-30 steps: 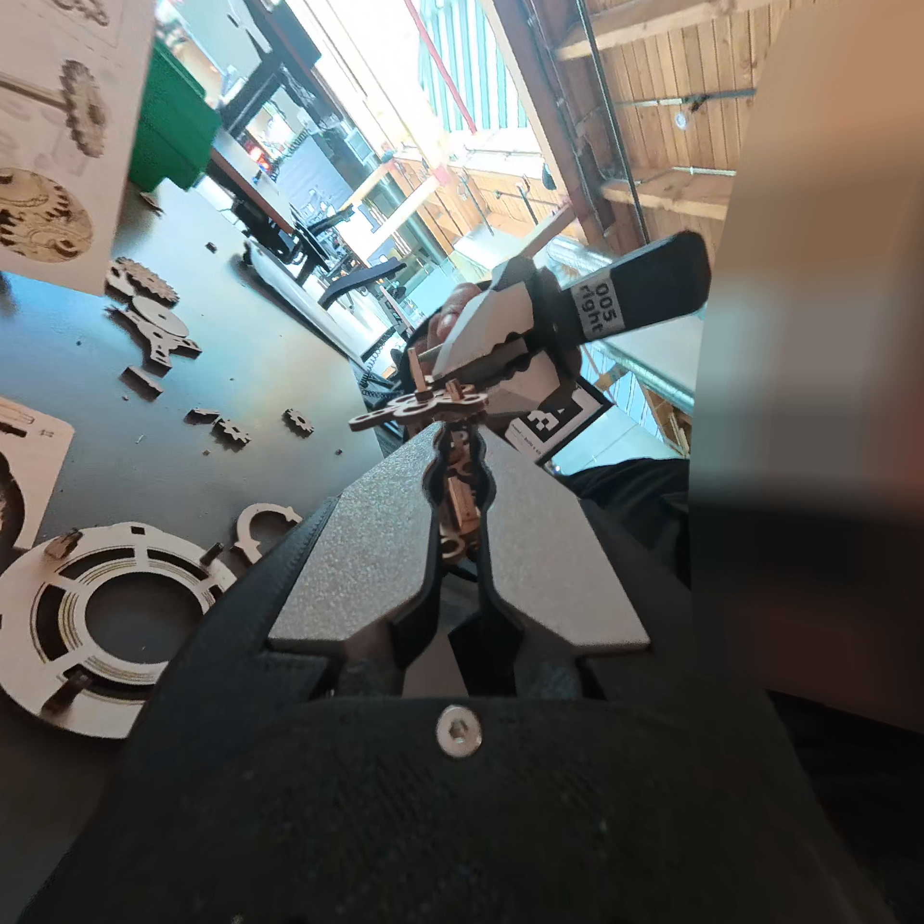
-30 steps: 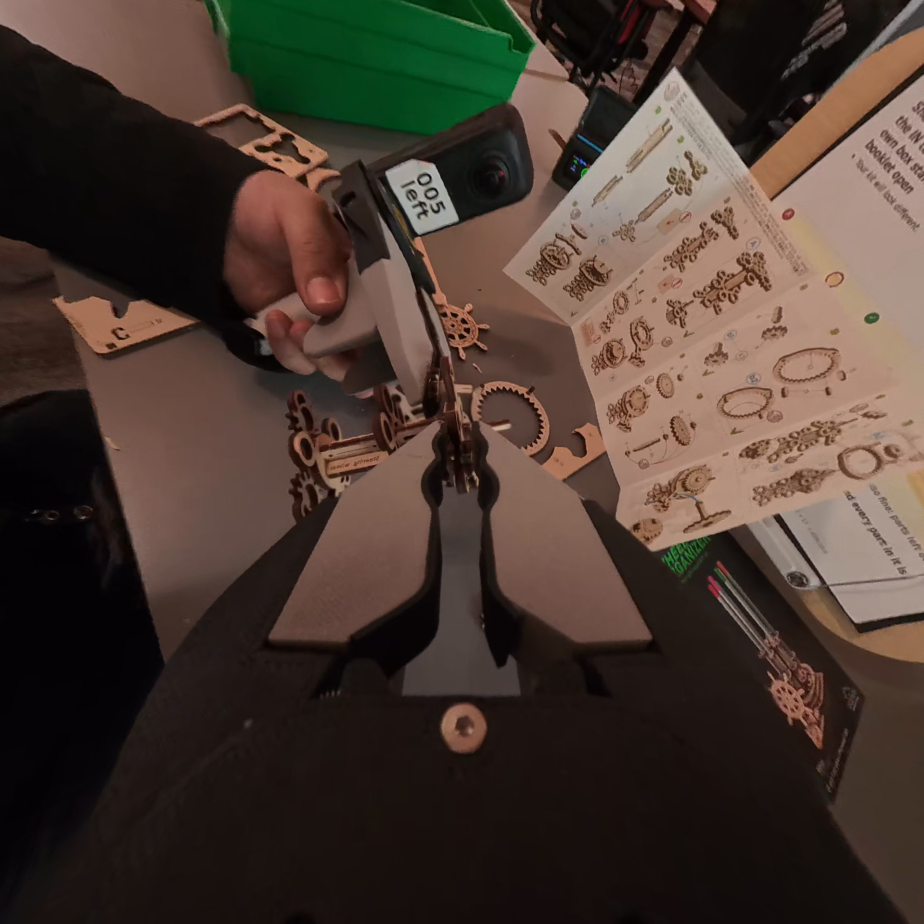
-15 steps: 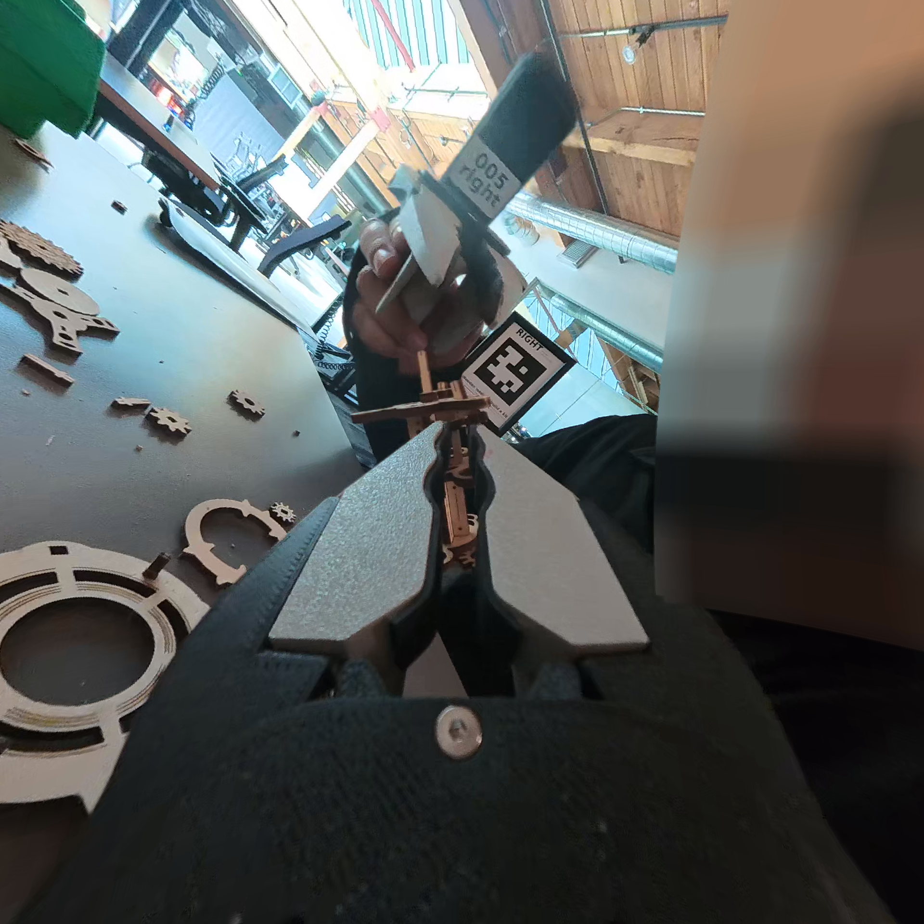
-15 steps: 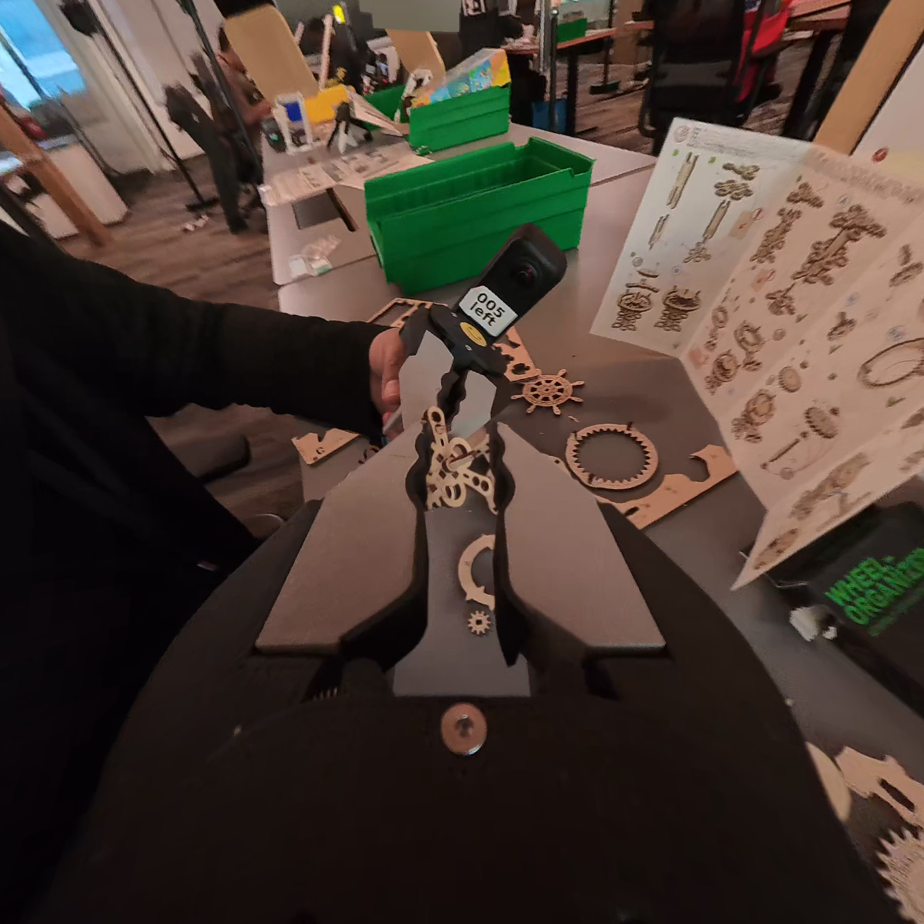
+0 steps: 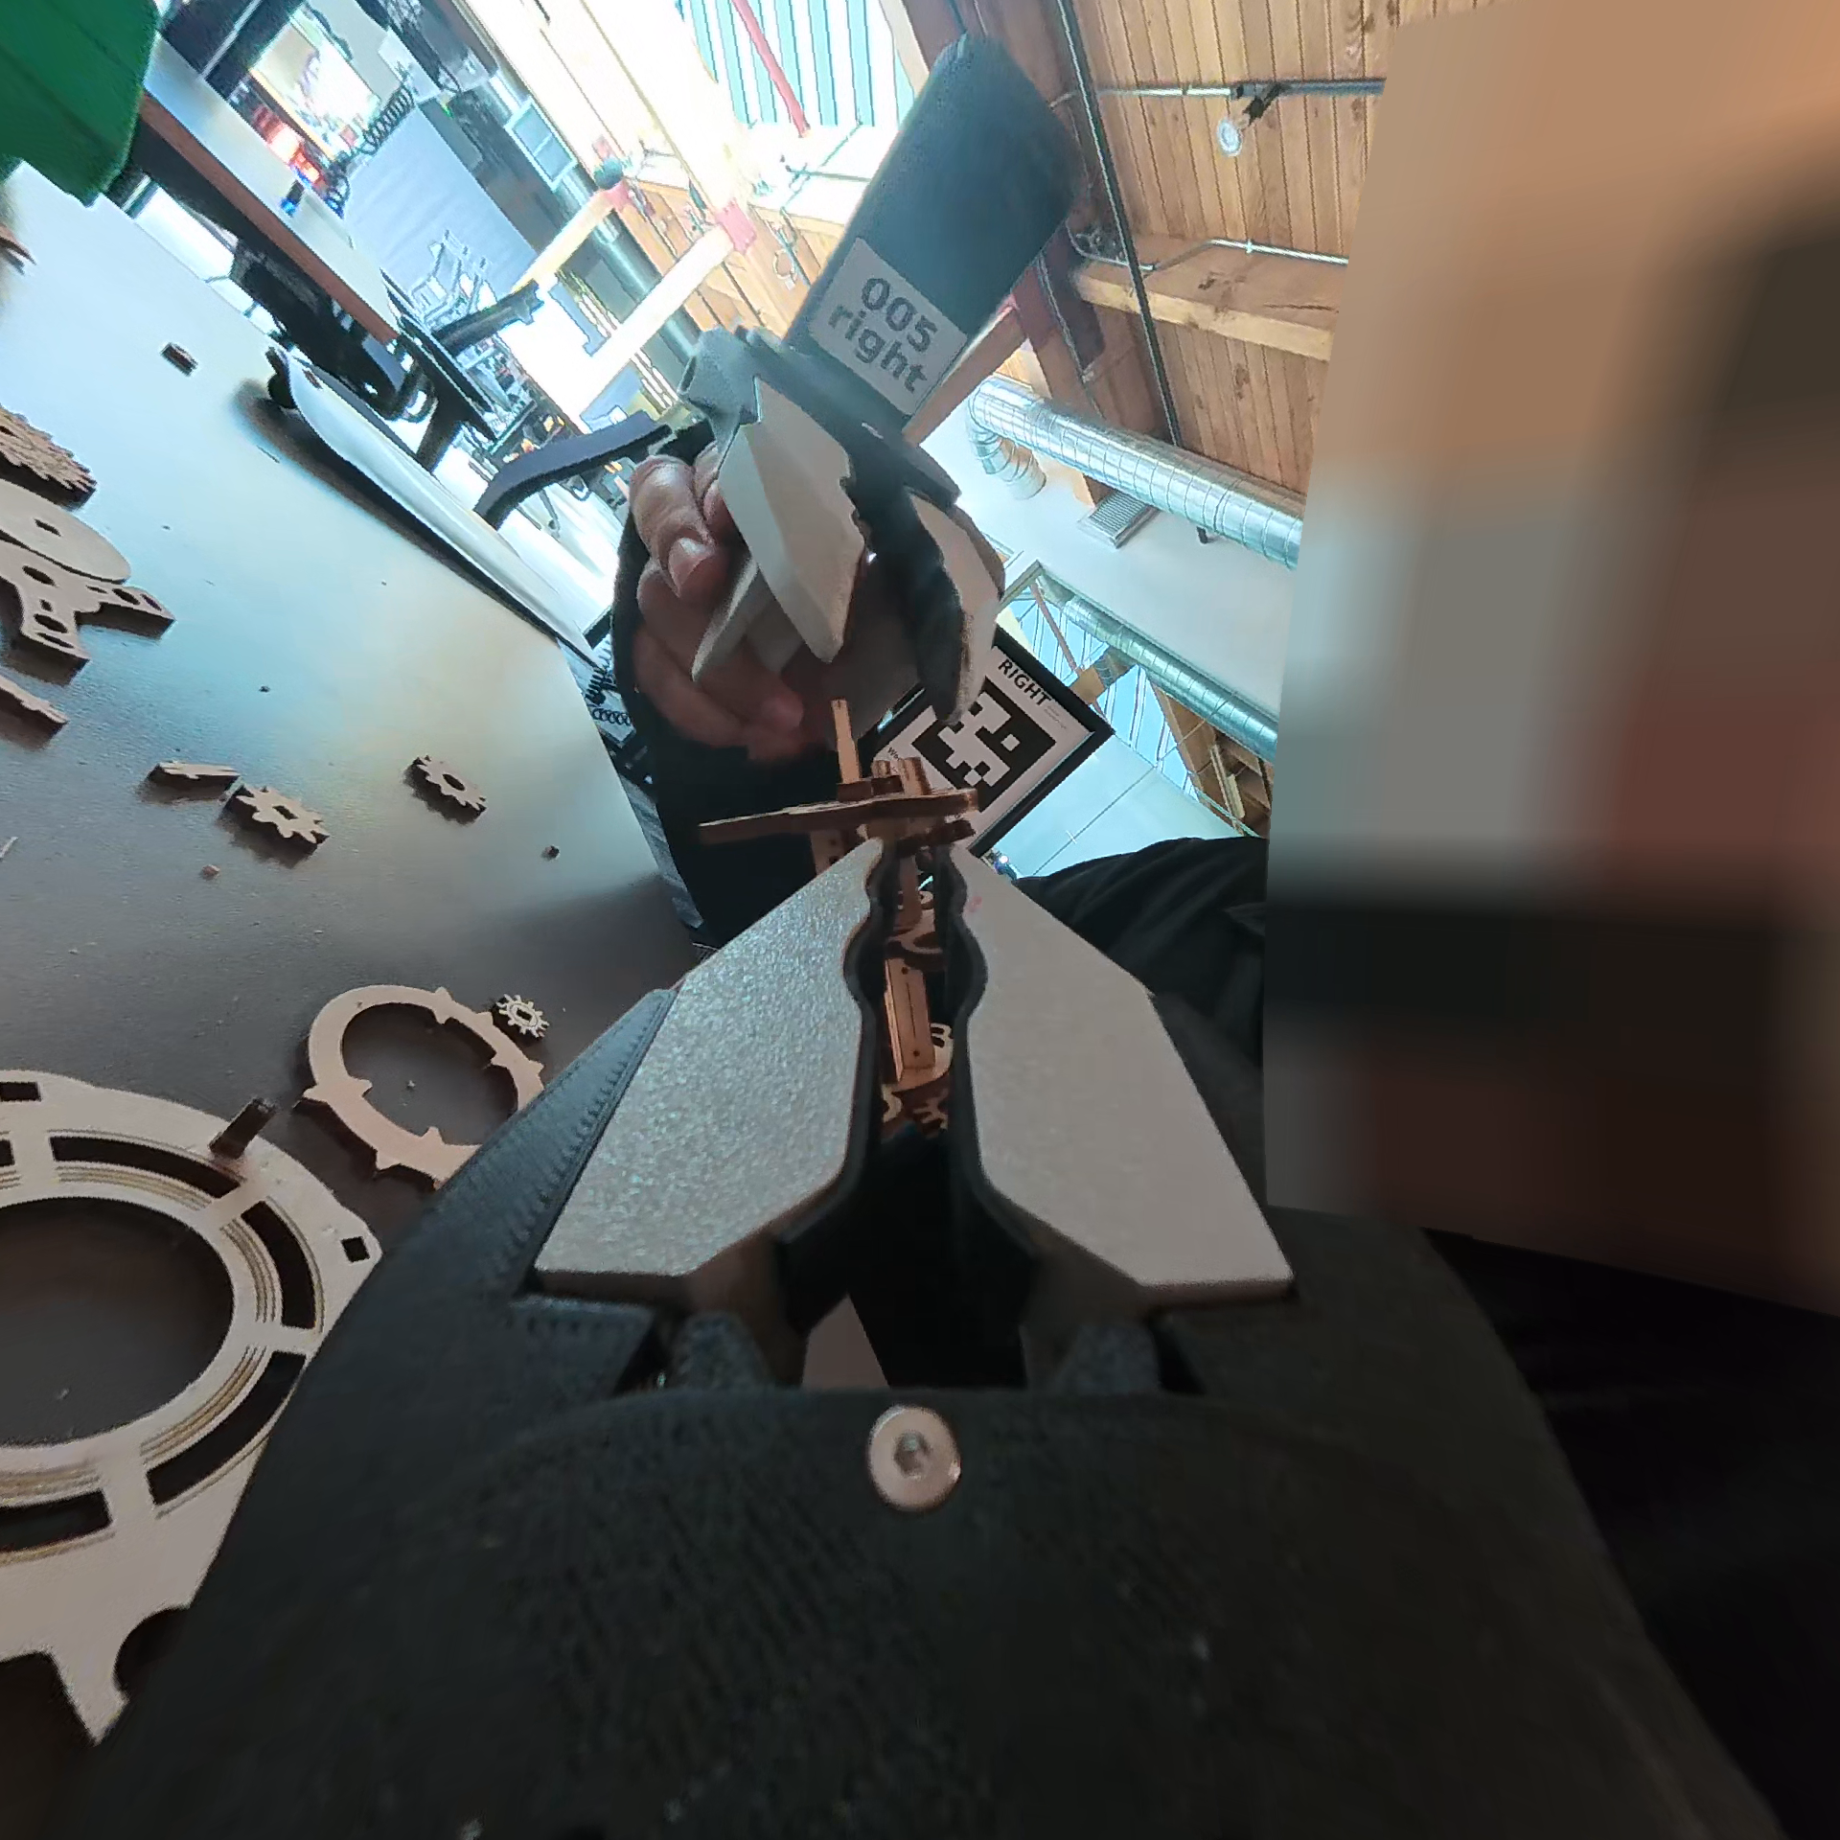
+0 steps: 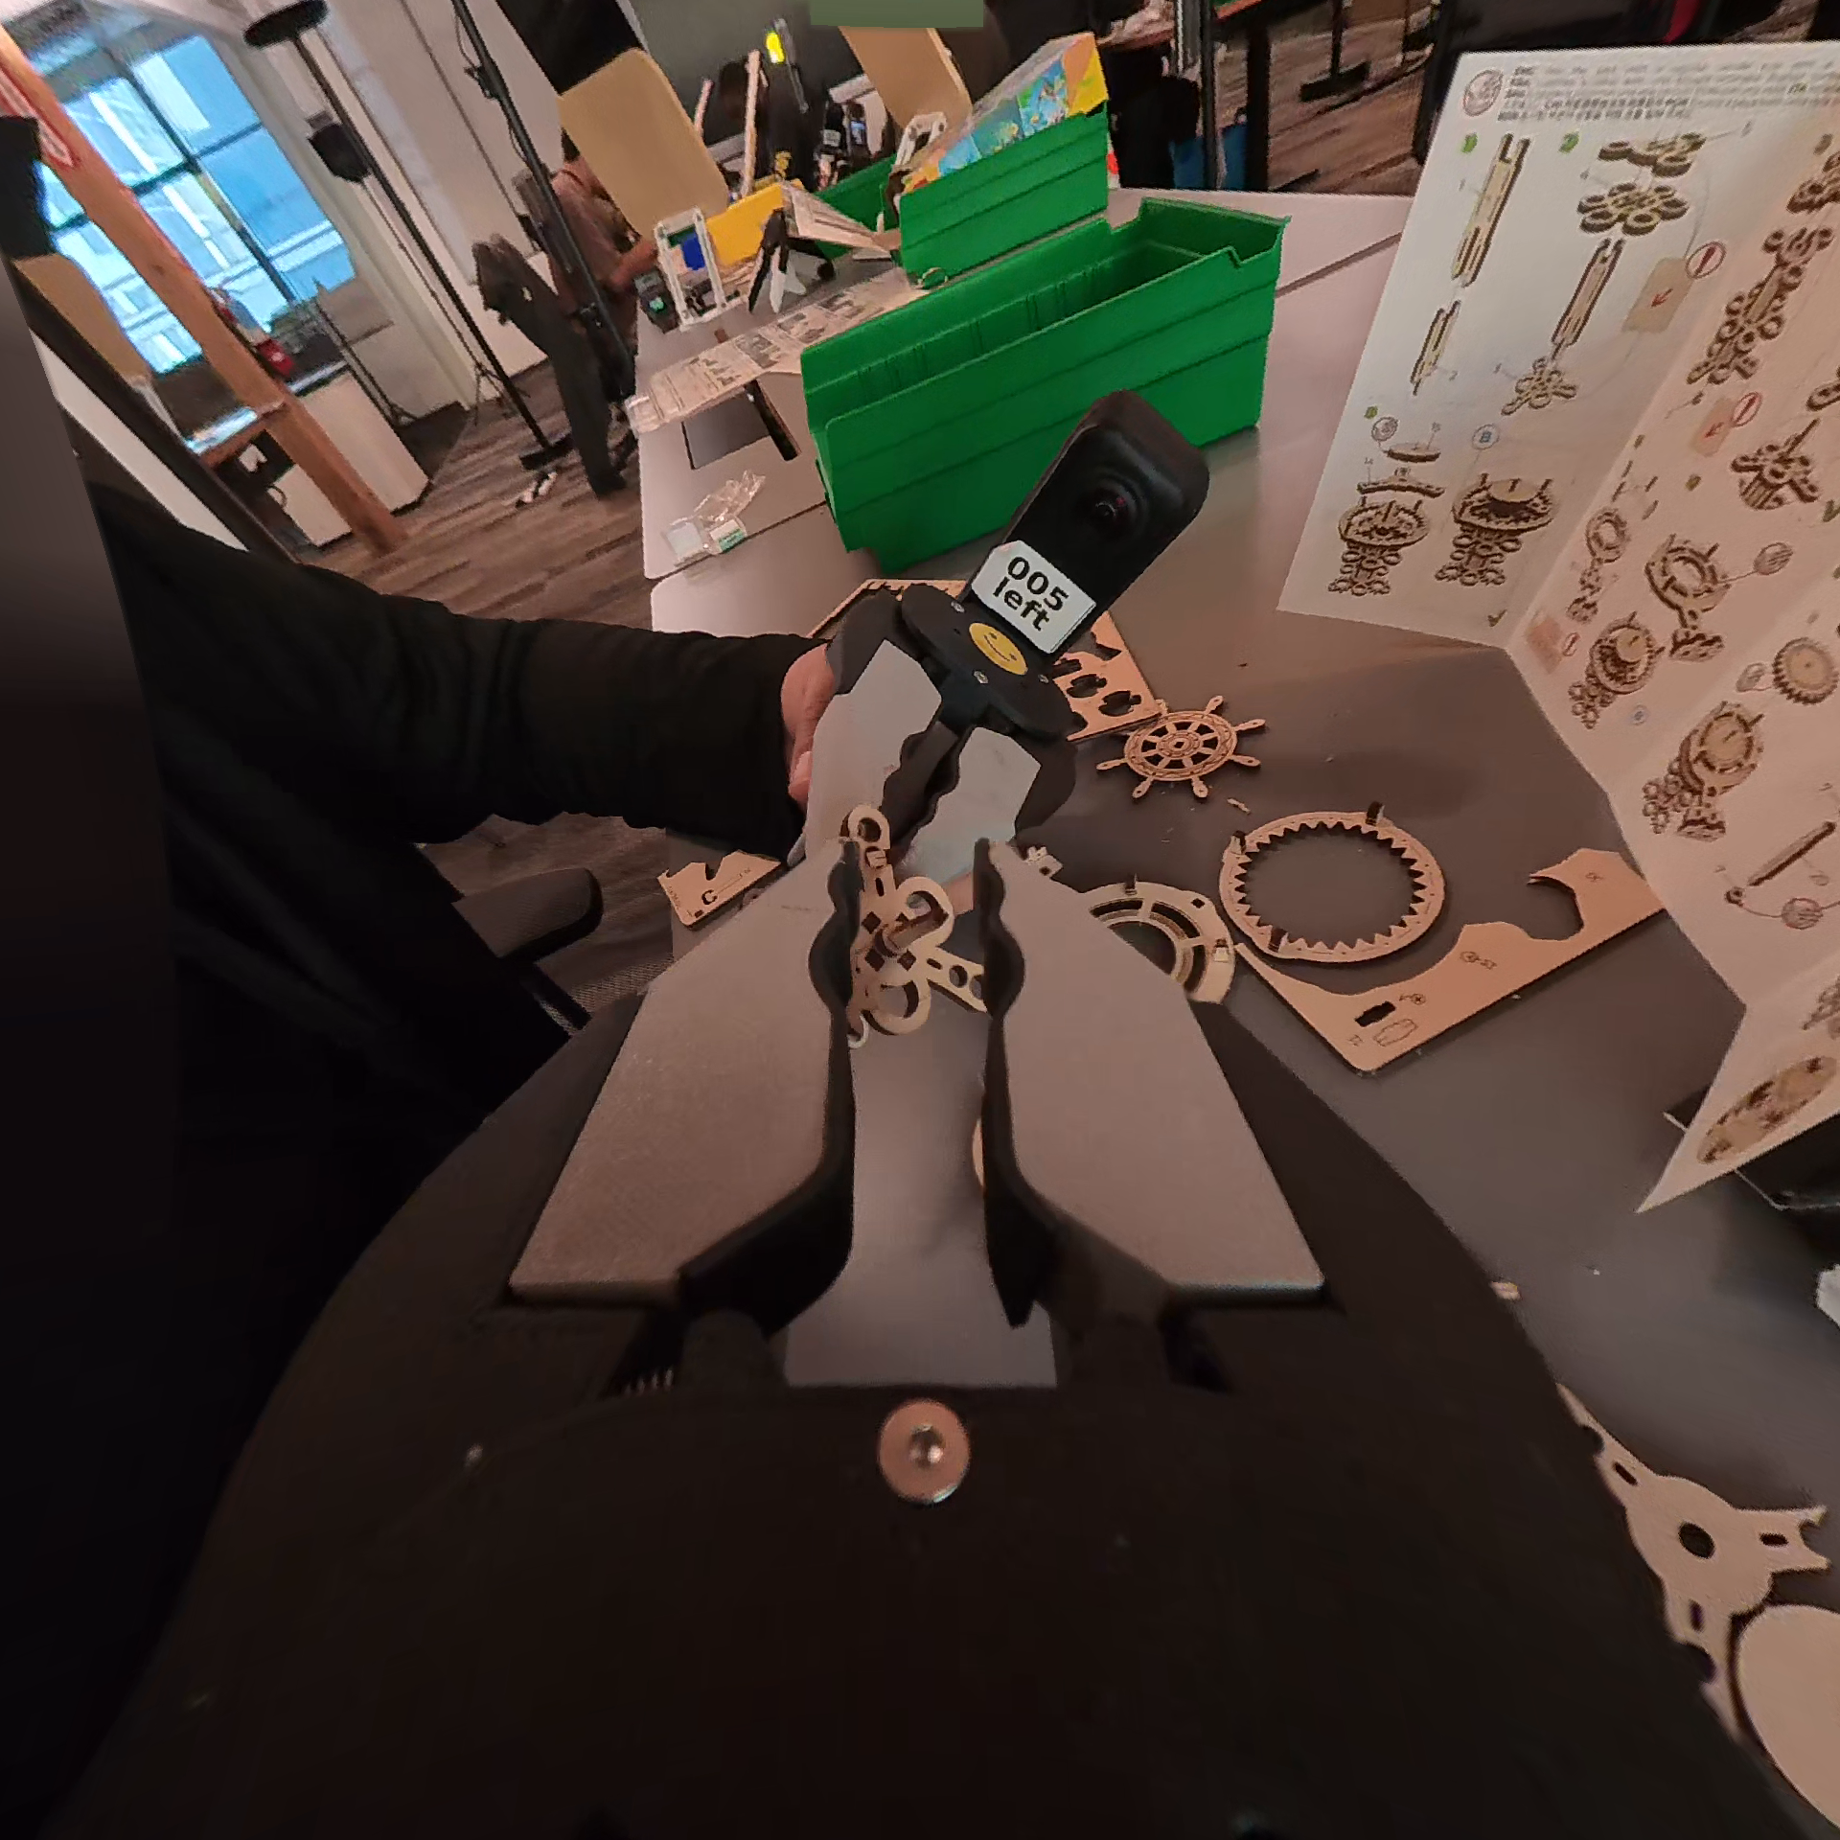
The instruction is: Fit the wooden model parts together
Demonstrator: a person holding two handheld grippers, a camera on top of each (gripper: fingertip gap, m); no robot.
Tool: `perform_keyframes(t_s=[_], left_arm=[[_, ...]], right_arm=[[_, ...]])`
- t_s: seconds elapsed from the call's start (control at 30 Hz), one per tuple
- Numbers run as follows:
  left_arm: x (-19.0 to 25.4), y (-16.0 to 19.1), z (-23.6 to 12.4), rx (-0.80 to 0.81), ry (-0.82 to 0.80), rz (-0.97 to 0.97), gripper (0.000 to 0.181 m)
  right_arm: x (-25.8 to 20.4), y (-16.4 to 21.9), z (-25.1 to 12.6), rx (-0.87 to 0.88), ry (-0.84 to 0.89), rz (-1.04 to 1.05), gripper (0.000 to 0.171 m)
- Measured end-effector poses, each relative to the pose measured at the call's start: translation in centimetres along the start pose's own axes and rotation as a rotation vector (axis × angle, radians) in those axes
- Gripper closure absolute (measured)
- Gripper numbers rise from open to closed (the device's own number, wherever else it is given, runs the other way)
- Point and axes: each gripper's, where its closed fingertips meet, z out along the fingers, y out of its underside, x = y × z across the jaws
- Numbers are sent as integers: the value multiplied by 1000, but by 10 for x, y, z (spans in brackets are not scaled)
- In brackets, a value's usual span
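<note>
Inspector: Report the surroundings, largest item first.

Operator: Beyond my right gripper (image 6: 911, 866), past the other tool, I see a long green plastic bin (image 6: 1035, 368) on the grey table (image 6: 1394, 717). To its right stands a folded paper instruction sheet (image 6: 1633, 518), with a toothed wooden ring (image 6: 1332, 888) between sheet and fingertips. Left of my left gripper (image 5: 921, 851) lies a large slotted wooden disc (image 5: 149, 1324).

Inspector: State of the tools?

Operator: My left gripper is pinched on the light wooden model assembly of looped arms and a shaft (image 5: 911, 996), held off the table. In the right wrist view that assembly (image 6: 896, 946) sits between my right fingers, which stand parted; it touches the left finger, but I cannot tell about the right.
</note>
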Motion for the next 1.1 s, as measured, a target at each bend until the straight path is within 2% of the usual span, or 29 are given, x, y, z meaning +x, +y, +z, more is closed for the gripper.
perform_keyframes(t_s=[0.17,0.33,0.53,0.77,0.83,0.9,1.1], left_arm=[[0,3,3,-19,-4,3,178],[1,13,6,-91,-30,64,178],[3,13,8,-89,-25,52,178],[-21,9,-5,-123,-239,181,181],[-26,7,-8,-134,-299,214,171],[-27,4,-7,-125,-321,211,163],[-37,8,-10,-161,-376,223,163]], right_arm=[[-4,7,5,-27,-45,-8,157],[-19,18,10,-73,-131,-72,171],[-19,17,9,-56,-154,-65,171],[1,24,7,-81,-107,73,171],[7,28,7,-92,-92,115,171],[9,29,7,-89,-97,147,171],[14,31,7,-91,-100,196,171]])
